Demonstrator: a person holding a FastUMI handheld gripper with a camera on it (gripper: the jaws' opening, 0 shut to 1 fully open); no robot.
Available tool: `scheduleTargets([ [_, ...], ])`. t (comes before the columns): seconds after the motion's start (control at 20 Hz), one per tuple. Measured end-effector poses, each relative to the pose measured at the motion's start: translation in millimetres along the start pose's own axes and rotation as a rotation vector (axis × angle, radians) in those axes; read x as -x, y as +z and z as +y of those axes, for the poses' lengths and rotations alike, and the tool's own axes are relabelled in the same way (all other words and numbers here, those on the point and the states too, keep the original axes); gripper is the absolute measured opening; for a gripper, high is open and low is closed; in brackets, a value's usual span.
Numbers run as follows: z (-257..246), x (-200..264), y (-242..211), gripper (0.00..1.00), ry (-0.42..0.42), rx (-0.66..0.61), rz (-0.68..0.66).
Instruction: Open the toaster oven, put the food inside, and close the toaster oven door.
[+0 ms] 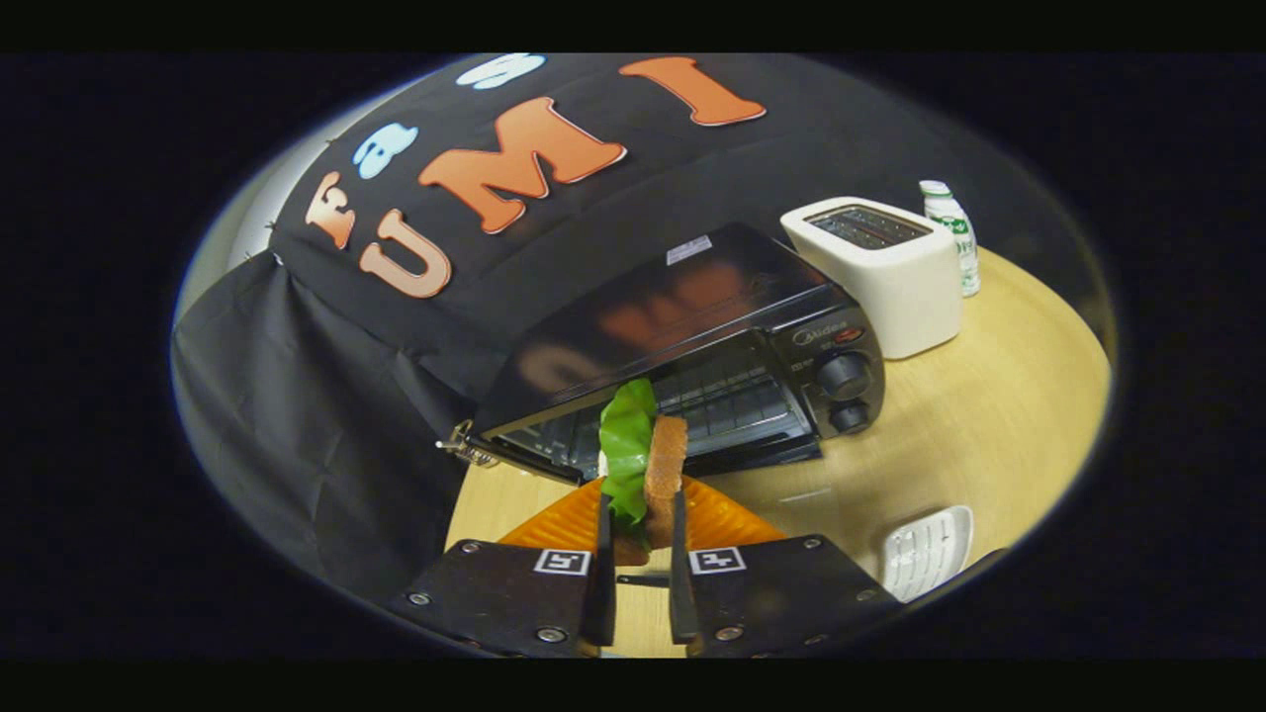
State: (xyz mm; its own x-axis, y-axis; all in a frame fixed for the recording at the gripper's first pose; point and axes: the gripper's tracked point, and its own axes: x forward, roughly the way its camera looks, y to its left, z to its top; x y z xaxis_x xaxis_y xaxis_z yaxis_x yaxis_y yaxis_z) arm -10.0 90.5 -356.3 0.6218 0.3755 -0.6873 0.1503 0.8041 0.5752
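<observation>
Now the gripper (641, 529) has its jaws clenched on the sandwich (643, 460), which stands upright between them above an orange plate (727, 519). Just beyond it sits the toaster oven (692, 346), its door open, on the table (989, 415).

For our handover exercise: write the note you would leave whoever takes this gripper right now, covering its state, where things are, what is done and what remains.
Gripper: shut on the sandwich, held upright between the fingers, above the orange plate.
Toaster oven: just ahead on the table, door appears open, rack visible.
Done: door opened, food picked up.
Left: move the sandwich onto the rack, release, withdraw, close the door.
</observation>
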Motion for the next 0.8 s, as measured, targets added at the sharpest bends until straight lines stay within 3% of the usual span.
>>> scheduleTargets([
  [0.2,-1.0,-25.8,0.8,0.22,0.029,-0.09,0.012],
  [0.55,-12.8,-56.6,31.5,0.22,0.064,-0.217,-0.119],
  [0.8,-38.7,-80.1,46.6,0.22,-0.003,-0.273,-0.185],
])
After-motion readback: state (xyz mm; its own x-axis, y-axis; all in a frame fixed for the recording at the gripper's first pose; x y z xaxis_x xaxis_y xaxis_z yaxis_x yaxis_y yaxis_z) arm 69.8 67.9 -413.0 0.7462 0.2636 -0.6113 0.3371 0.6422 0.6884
